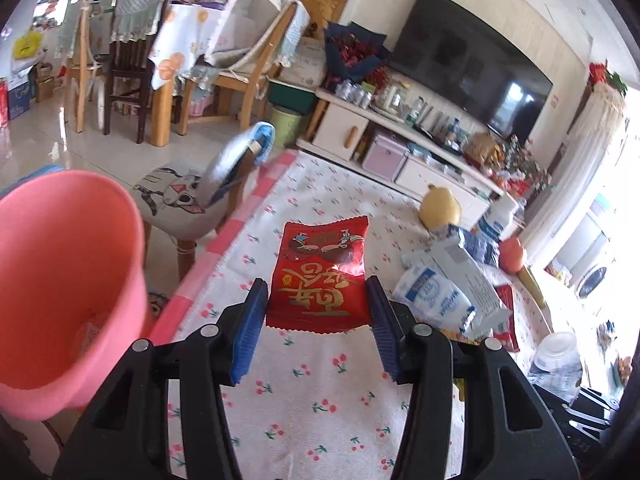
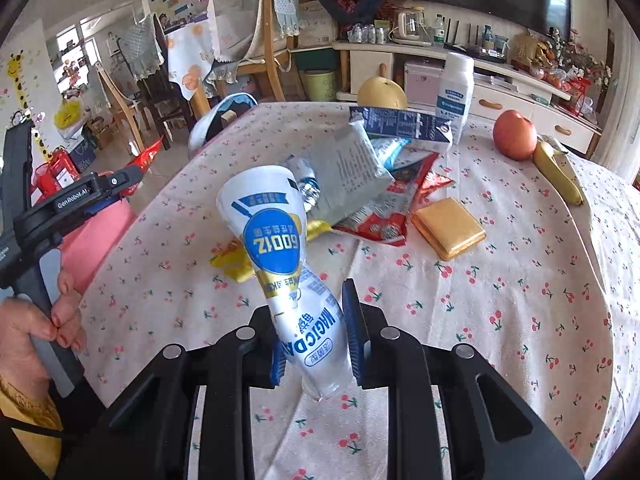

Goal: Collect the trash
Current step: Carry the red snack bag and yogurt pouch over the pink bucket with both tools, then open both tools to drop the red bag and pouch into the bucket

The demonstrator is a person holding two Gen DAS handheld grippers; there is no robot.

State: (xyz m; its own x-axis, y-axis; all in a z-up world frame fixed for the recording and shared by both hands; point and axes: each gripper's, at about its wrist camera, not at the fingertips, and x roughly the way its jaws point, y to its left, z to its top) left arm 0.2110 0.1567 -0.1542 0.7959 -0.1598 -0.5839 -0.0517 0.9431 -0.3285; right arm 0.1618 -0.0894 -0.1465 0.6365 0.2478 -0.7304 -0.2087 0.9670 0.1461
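Observation:
My left gripper (image 1: 316, 304) is shut on a red snack wrapper (image 1: 320, 276) and holds it above the cherry-print tablecloth (image 1: 320, 400), just right of a pink bin (image 1: 60, 292) at the table's left edge. My right gripper (image 2: 312, 320) is shut on a white and blue plastic pouch (image 2: 276, 248), held up over the table. Behind it lies a pile of wrappers (image 2: 360, 184) with a gold packet (image 2: 448, 228) and a yellow wrapper (image 2: 236, 264). The left gripper also shows in the right wrist view (image 2: 132, 172), held by a hand, with the red wrapper in it.
A pear (image 2: 382, 94), a white bottle (image 2: 456, 88), an apple (image 2: 514, 134) and a banana (image 2: 558, 172) stand on the far side of the table. A cat-print stool (image 1: 172, 196) stands left of the table. A TV cabinet (image 1: 400, 148) lies beyond.

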